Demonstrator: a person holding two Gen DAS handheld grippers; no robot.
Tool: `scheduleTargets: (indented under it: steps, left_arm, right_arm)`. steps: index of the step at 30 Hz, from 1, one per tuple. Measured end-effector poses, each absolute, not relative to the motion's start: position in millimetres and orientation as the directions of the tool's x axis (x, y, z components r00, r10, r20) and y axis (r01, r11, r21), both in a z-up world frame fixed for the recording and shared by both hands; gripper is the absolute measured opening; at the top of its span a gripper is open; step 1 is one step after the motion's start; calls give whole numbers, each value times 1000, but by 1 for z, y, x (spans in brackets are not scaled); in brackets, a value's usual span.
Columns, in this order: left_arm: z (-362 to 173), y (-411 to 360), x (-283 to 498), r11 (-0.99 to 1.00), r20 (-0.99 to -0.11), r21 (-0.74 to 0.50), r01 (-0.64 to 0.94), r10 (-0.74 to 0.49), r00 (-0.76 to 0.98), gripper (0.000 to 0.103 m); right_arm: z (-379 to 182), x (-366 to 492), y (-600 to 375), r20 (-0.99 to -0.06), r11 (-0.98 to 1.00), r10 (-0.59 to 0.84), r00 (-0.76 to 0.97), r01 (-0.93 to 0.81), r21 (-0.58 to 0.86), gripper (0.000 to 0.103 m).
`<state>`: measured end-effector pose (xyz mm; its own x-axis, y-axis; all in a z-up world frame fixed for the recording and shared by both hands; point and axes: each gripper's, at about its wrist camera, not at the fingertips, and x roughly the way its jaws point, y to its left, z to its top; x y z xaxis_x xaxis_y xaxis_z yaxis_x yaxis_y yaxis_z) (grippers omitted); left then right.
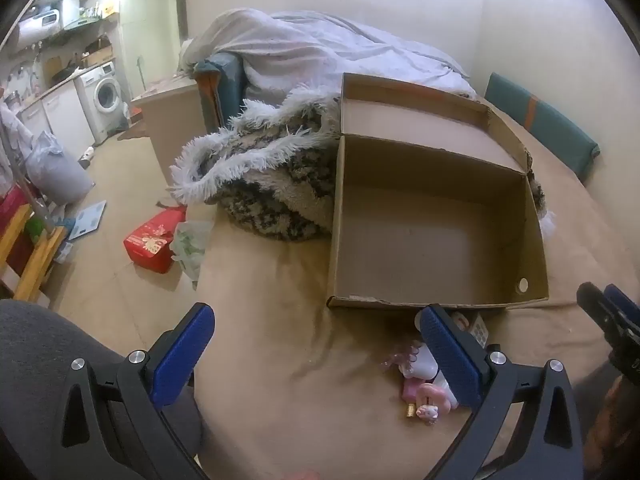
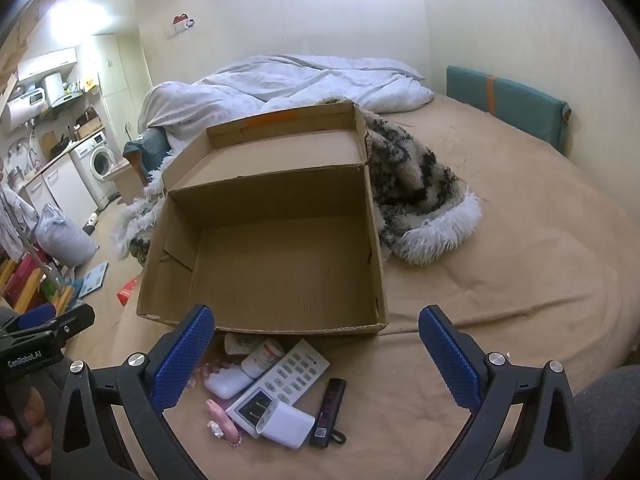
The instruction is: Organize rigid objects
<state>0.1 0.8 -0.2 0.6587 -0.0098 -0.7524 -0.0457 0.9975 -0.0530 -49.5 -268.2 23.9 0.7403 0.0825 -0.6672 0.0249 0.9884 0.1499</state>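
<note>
Cardboard box [image 2: 280, 264] on bed [image 2: 520, 240] holds nothing.

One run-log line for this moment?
left gripper: open | right gripper: open | brown cardboard box: empty | white remote control: on bed

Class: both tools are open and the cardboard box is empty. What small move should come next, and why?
Probably lower the right tool onto the white remote. It lies between that tool's open fingers in the pile just before the empty cardboard box, and nothing is held yet.
</note>
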Motion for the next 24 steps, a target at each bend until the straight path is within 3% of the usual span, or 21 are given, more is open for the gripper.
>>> scheduleTargets:
  steps: [24]
  left_arm:
    - [-2,-6,-1,999,-749,-32,-41,3,663,103]
  right_arm:
    - [23,-49,-268,-667,989,81,740,24,146,103]
